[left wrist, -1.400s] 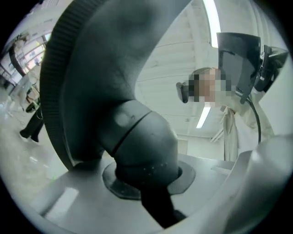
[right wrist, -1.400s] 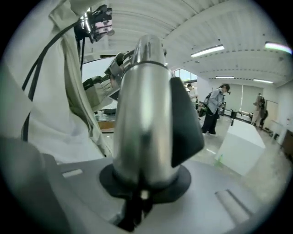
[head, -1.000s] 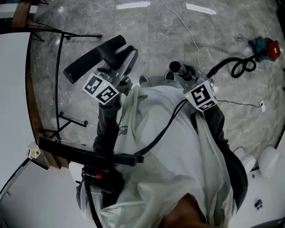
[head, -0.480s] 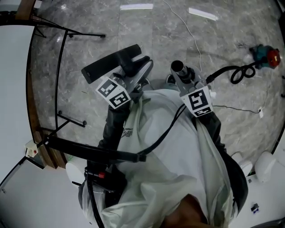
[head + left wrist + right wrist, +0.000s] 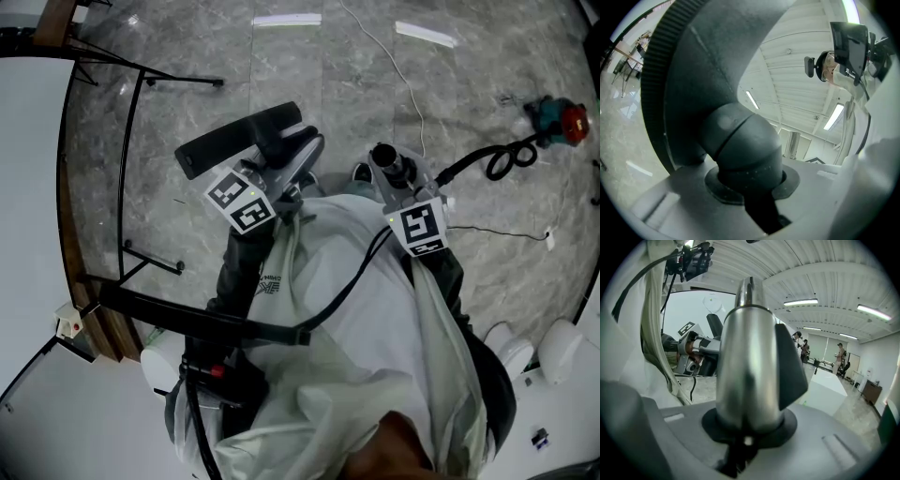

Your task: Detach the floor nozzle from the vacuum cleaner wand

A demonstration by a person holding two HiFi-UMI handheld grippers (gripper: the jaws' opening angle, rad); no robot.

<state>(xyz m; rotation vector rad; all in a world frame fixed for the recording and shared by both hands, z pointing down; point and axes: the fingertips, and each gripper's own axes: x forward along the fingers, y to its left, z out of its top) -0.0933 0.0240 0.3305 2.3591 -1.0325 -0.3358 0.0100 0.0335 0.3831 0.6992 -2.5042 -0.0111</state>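
Note:
The black floor nozzle [image 5: 239, 141] hangs above the marble floor with its grey neck [image 5: 298, 159] in my left gripper [image 5: 281, 183]. In the left gripper view the dark elbow of the neck [image 5: 740, 150] sits clamped between the jaws of my left gripper [image 5: 750, 192], and the nozzle head [image 5: 684, 79] fills the upper left. My right gripper [image 5: 401, 187] is shut on the silver wand [image 5: 389, 161], whose open end points up and stands a short gap away from the nozzle neck. In the right gripper view the wand [image 5: 749, 362] rises from my right gripper [image 5: 743, 432].
A white table [image 5: 28, 187] with thin black legs [image 5: 131, 169] borders the left. A white cable [image 5: 394, 66] and a black hose [image 5: 502, 145] lie on the floor, with a red and teal object [image 5: 562, 117] far right. People stand far off in the right gripper view.
The left gripper and the nozzle have shifted right and a little down in the picture, closer to the wand's end. The right gripper has sunk slightly in the picture.

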